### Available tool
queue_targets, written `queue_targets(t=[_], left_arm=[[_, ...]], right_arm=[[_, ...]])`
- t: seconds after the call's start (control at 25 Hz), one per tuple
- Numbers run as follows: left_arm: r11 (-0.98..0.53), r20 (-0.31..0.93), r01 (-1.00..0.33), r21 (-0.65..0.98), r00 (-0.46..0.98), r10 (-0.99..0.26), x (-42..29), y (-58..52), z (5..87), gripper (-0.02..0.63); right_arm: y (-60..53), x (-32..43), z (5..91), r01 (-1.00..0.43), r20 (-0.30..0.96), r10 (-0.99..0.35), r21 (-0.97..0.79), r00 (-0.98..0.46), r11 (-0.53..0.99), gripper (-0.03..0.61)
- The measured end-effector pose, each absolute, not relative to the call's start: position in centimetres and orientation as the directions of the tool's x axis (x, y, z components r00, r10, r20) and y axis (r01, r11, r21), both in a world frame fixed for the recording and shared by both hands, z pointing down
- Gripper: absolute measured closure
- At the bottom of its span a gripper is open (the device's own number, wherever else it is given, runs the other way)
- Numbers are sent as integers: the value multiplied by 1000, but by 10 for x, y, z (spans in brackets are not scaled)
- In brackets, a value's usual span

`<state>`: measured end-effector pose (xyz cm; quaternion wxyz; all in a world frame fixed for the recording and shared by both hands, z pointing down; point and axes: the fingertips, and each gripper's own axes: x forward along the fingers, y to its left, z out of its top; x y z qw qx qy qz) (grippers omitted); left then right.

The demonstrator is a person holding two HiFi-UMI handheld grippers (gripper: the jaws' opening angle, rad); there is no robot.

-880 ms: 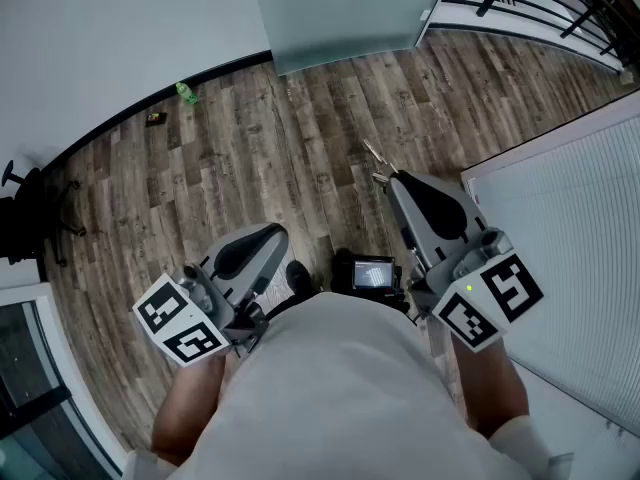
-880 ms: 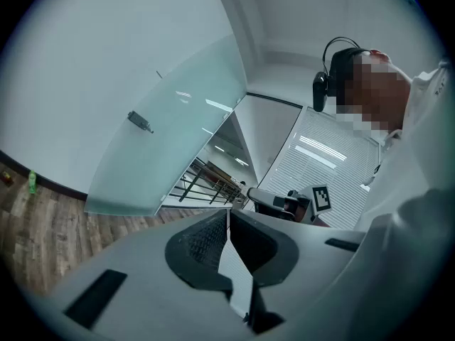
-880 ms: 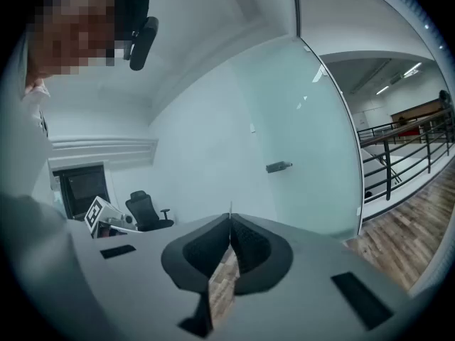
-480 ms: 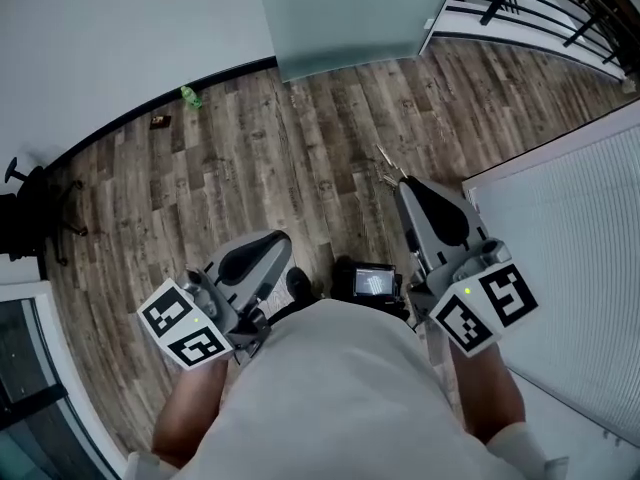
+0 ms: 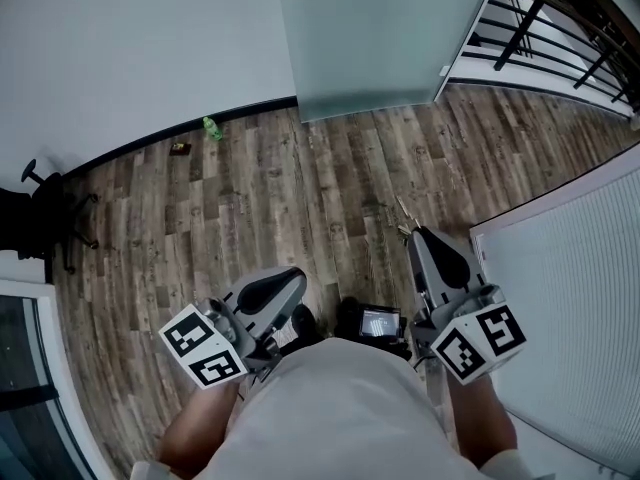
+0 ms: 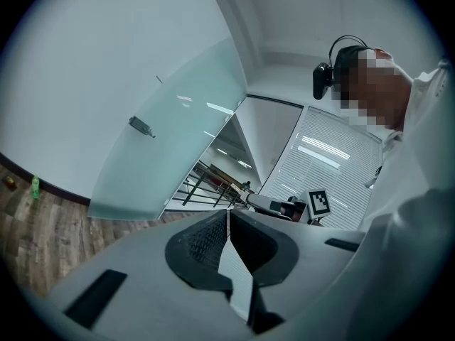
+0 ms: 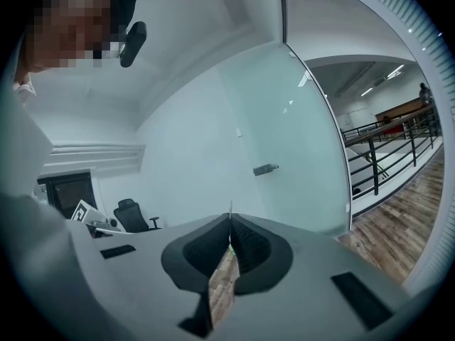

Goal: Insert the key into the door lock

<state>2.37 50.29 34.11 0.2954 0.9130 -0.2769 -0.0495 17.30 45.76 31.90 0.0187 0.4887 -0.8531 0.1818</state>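
A frosted glass door [image 5: 380, 38] stands ahead across the wood floor, its small metal lock fitting [image 7: 264, 169] seen in the right gripper view and again as the lock fitting [image 6: 141, 126] in the left gripper view. My right gripper [image 5: 413, 233] is shut on a thin metal key [image 5: 402, 213]; the key's blade [image 7: 230, 208] sticks out past the pads, pointing at the door but far from it. My left gripper [image 5: 295, 278] is held low by my body, shut with nothing in it. Its pads meet at the left gripper tip [image 6: 227, 212].
A black office chair [image 5: 35, 208] stands at the left wall. A green bottle [image 5: 212, 128] and a small dark object [image 5: 180, 148] lie by the skirting. A black railing [image 5: 560, 28] runs at the far right; a white slatted panel [image 5: 570, 298] stands close on my right.
Both grippers sit lower in the head view and more of the glass door shows at the top. The right gripper still holds the key, and the left stays shut.
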Motion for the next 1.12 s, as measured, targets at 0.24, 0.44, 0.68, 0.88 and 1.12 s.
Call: queue_targets(t=[0.24, 0.44, 0.68, 0.88, 1.12], left_arm=[[-671, 72, -489, 558, 833, -548, 28, 506, 346, 589], [-666, 75, -498, 556, 828, -556, 38, 500, 345, 589], [-653, 83, -512, 558, 817, -570, 51, 493, 349, 589], [-641, 97, -524, 560, 810, -578, 64, 484, 355, 589], [-630, 105, -531, 566, 805, -584, 77, 476, 357, 589]], right_arm=[[458, 181, 327, -841, 203, -832, -304, -516, 447, 565], [451, 189, 329, -835, 209, -823, -304, -528, 458, 565], [442, 201, 339, -830, 234, -808, -301, -541, 469, 565], [430, 214, 344, -831, 243, -803, -288, -544, 476, 565], [420, 227, 351, -831, 265, -793, -277, -549, 483, 565]])
